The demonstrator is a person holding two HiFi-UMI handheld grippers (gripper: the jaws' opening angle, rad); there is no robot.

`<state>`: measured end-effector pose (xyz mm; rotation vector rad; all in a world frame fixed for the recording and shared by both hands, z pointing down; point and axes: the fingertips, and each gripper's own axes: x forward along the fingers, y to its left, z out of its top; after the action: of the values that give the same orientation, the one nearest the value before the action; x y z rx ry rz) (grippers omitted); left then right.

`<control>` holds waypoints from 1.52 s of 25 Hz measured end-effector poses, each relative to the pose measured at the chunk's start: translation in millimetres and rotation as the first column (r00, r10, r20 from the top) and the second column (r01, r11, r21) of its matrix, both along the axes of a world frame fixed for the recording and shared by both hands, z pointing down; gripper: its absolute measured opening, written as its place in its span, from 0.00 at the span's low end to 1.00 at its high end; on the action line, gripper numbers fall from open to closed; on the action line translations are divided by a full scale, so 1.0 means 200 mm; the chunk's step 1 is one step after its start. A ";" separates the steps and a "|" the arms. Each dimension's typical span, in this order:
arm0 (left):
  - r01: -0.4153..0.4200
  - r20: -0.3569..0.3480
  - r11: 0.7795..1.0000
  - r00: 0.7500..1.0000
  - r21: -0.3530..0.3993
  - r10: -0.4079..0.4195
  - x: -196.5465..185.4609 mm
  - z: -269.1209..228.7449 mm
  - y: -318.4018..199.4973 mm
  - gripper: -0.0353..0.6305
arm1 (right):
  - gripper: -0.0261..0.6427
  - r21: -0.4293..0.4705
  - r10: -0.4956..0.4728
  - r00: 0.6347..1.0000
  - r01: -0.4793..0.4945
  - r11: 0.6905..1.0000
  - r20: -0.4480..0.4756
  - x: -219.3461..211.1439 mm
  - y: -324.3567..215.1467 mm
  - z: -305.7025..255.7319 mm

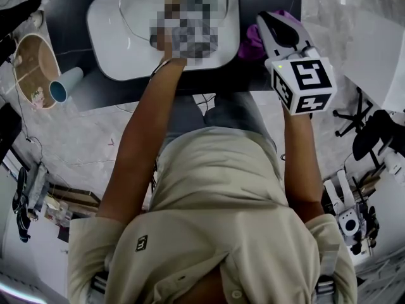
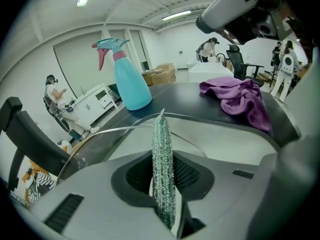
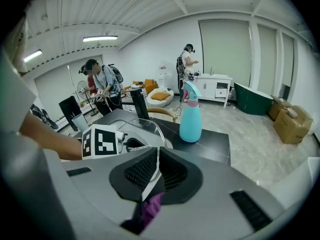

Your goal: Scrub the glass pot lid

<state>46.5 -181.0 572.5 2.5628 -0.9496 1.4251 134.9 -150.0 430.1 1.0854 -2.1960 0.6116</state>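
Note:
The glass pot lid [image 1: 140,10] lies on a white tray [image 1: 104,30] on the dark table. My left gripper [image 1: 185,25] is over the lid; a mosaic patch covers it in the head view. In the left gripper view its jaws [image 2: 164,184] are shut on a silvery-green mesh scrubber [image 2: 163,154] standing on edge, with the lid's rim [image 2: 115,129] just beyond. My right gripper [image 1: 266,21] hovers at the tray's right edge above a purple cloth [image 1: 252,45]. Its pads [image 3: 172,171] are closed together, and the cloth [image 3: 149,210] shows below them.
A teal spray bottle [image 2: 129,81] stands on the table past the lid. A round wooden stool [image 1: 33,68] and a blue cup [image 1: 62,86] sit left of the table. An office chair [image 1: 373,132] is at the right. People stand in the background.

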 end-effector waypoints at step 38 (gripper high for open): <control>0.286 0.078 0.957 0.954 0.043 -0.289 -0.94 -0.09 -0.05 0.19 | 0.08 -0.030 -0.087 0.996 0.087 0.996 -0.006 -0.28 0.03 -0.01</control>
<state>-140.9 -191.6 555.2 2.2794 -1.3044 1.4505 79.8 -143.0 429.0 0.9698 -2.2077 0.5991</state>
